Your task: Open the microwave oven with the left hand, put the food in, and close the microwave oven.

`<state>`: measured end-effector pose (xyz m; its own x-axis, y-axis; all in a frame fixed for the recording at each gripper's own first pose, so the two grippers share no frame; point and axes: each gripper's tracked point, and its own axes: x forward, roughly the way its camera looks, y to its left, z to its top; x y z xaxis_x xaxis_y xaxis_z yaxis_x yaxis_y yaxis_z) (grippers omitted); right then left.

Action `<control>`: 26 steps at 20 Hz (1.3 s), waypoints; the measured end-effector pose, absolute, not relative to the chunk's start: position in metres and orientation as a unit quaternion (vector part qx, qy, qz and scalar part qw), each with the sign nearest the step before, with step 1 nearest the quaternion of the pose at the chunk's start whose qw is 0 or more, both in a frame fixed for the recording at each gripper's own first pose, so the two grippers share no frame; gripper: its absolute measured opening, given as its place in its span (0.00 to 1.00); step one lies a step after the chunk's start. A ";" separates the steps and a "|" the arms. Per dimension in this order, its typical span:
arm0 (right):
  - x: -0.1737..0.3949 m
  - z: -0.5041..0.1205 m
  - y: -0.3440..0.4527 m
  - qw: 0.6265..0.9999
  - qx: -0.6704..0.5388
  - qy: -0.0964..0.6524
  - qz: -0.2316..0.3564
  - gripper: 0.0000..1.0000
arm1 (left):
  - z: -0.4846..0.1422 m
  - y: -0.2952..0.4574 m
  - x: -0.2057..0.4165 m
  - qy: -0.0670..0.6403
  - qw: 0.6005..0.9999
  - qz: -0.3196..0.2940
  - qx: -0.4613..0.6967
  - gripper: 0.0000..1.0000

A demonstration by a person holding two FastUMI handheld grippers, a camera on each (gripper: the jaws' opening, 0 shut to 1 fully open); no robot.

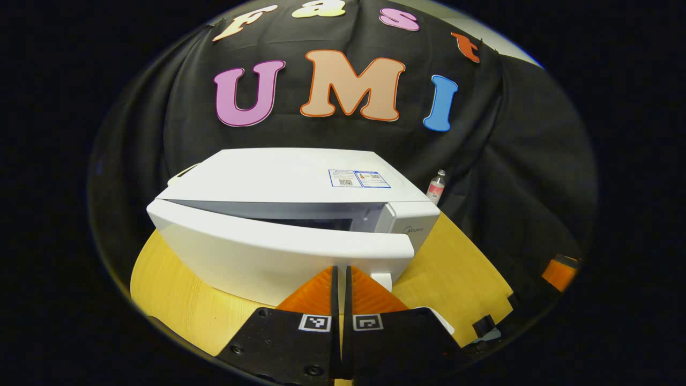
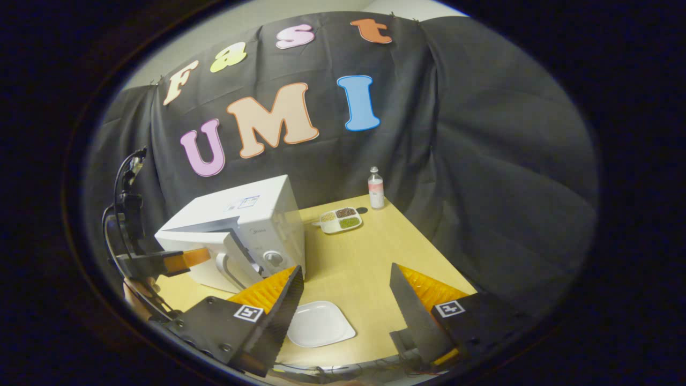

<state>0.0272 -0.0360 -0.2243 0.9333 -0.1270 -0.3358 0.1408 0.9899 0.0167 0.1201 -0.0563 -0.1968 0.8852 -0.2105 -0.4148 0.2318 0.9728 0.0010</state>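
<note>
With microwave door [image 1: 278, 252] ajar, left gripper [image 1: 340, 279] pinched narrow at its glossy white curved edge; right gripper [image 2: 343, 292] spread wide above square plate [image 2: 320, 323].

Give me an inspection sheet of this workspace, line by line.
Surface: wooden table, pale top.
Job's things: white microwave, door partly open; food tray with three fillings beside it, near the back edge.
Clutter: empty white plate at the front; small bottle at the back corner.
Grippers: left gripper shut, fingers together at the door's edge; right gripper open above the plate, holding nothing.
Cables: dark cable looping above the left gripper.
Surroundings: black cloth wall.
</note>
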 end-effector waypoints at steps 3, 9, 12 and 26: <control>0.024 -0.222 -0.038 0.984 0.015 0.168 -0.066 1.00 | -0.198 -0.062 0.134 0.208 0.971 -0.112 0.028 0.01; 0.023 -0.222 -0.038 0.983 0.012 0.173 -0.058 1.00 | -0.196 -0.063 0.145 0.204 0.974 -0.098 0.017 0.01; 0.023 -0.220 -0.037 0.983 0.008 0.173 -0.056 1.00 | -0.195 -0.060 0.149 0.202 0.975 -0.088 0.012 0.01; 0.024 -0.216 -0.048 0.983 0.009 0.171 -0.063 0.92 | -0.194 -0.060 0.166 0.198 0.978 -0.049 -0.034 0.01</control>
